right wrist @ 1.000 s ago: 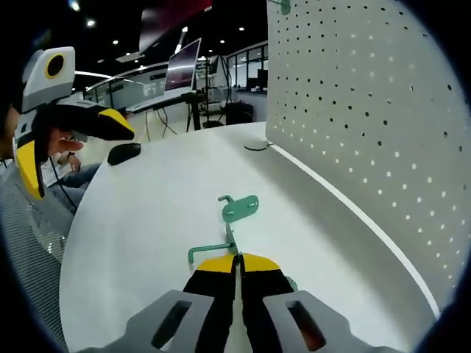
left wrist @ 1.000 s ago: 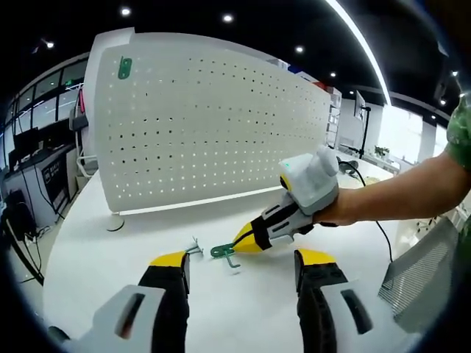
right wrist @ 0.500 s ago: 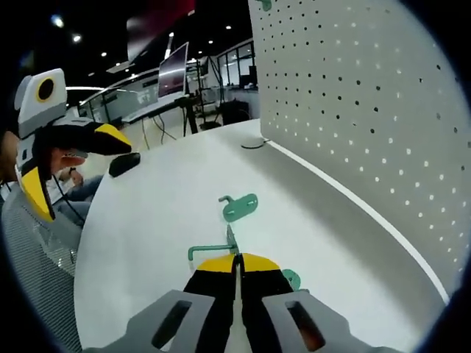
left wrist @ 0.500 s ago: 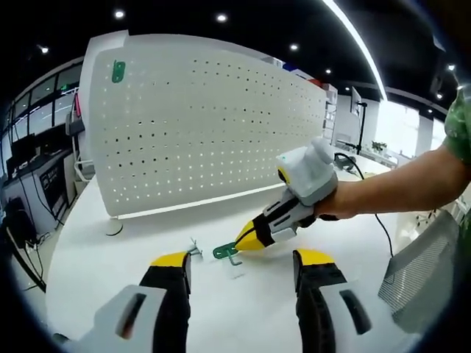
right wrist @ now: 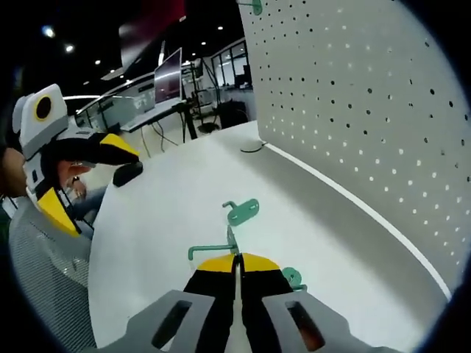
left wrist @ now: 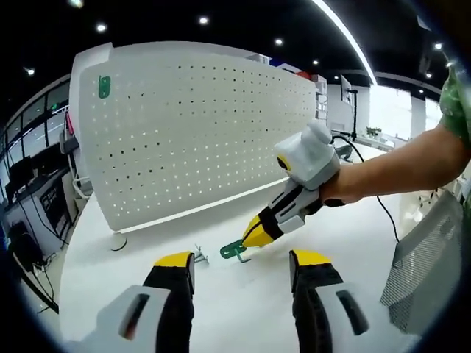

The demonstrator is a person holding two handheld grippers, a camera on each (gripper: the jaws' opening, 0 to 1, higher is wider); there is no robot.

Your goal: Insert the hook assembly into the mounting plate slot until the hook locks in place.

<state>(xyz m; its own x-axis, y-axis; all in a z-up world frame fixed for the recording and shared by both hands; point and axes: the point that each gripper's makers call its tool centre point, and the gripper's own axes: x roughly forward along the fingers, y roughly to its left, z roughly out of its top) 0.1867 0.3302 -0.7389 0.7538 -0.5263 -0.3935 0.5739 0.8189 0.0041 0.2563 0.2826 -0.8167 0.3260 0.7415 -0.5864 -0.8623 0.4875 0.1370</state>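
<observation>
The right gripper [right wrist: 236,259] is clamped shut on the green hook [right wrist: 234,220], which juts forward from its jaws above the desk [right wrist: 162,220], near the pegboard [right wrist: 353,95] standing along the far edge. Keep the grip firm and the hook level while carrying it to the board. The left gripper [left wrist: 239,272] hangs wide open, holding nothing.

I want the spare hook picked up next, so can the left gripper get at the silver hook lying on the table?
Probably yes: the left gripper is open, and the silver hook lies on bare table just ahead.
</observation>
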